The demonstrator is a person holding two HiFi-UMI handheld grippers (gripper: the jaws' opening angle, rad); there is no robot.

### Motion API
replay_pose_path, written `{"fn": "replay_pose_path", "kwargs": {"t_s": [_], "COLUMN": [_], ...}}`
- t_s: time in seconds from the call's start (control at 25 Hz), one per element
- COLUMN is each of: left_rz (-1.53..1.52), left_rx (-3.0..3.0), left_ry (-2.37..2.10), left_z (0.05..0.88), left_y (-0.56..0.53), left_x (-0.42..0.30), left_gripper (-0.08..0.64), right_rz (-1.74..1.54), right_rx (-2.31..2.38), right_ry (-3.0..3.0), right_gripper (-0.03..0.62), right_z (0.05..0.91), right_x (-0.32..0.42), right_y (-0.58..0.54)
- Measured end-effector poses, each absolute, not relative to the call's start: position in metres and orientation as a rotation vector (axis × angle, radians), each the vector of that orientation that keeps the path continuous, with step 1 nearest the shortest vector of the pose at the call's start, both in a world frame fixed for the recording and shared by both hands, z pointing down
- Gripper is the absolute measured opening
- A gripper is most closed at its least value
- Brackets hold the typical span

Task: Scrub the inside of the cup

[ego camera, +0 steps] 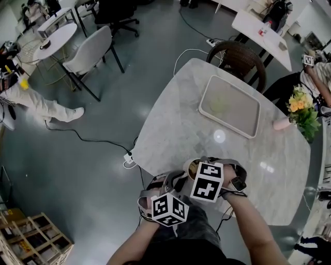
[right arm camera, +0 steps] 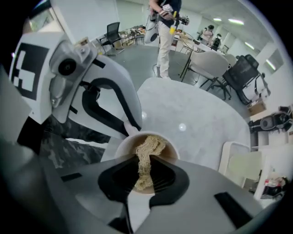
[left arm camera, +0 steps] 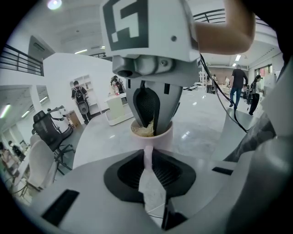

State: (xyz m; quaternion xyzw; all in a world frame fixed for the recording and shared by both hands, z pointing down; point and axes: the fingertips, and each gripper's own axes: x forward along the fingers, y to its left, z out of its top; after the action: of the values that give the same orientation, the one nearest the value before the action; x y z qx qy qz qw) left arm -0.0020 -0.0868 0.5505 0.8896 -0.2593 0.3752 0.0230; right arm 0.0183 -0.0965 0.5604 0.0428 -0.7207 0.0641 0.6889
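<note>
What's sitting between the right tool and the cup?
A tan fibrous scrubber, pinched by the right tool and reaching down into the cup; the right gripper view shows it.

A glossy grey floor [ego camera: 103, 134] carries a white marble table [ego camera: 176, 119] with a dark wicker chair [ego camera: 239, 58] at its far edge, and a white cable runs to a power strip [ego camera: 128, 158] beside it. Farther off stand a white chair [ego camera: 90, 52] on black legs next to a small round table [ego camera: 54, 36], a black office chair [ego camera: 116, 13], a long white table [ego camera: 258, 31], and wooden crates [ego camera: 31, 240] in the near left corner. White walls [left arm camera: 64, 73], a black railing [left arm camera: 13, 59] above and ceiling strip lights [right arm camera: 236, 21] close the room.
</note>
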Motion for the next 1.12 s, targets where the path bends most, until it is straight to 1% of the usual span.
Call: {"fn": "replay_pose_path", "kwargs": {"t_s": [0.24,0.52,1.12], "left_rz": [1.171,1.171,1.17], "left_rx": [2.754,2.749,2.805], "left_ry": [-0.809,-0.818,-0.797], "left_z": [0.552,0.549,0.543], "left_y": [-0.085,-0.088,-0.084], "left_x": [-0.002,-0.004,-0.014], "left_gripper": [0.061,0.063,0.072], "right_rz": [0.366,0.415,0.251], "right_rx": [0.131,0.212,0.457], "right_ry": [-1.789,-1.883,-1.946], "right_gripper": [0.061,0.061,0.063], "right_z": [0.543,0.511,0.468], "right_x": [0.015,0.016,0.027], "right_y": [-0.09,-0.094,-0.106]}}
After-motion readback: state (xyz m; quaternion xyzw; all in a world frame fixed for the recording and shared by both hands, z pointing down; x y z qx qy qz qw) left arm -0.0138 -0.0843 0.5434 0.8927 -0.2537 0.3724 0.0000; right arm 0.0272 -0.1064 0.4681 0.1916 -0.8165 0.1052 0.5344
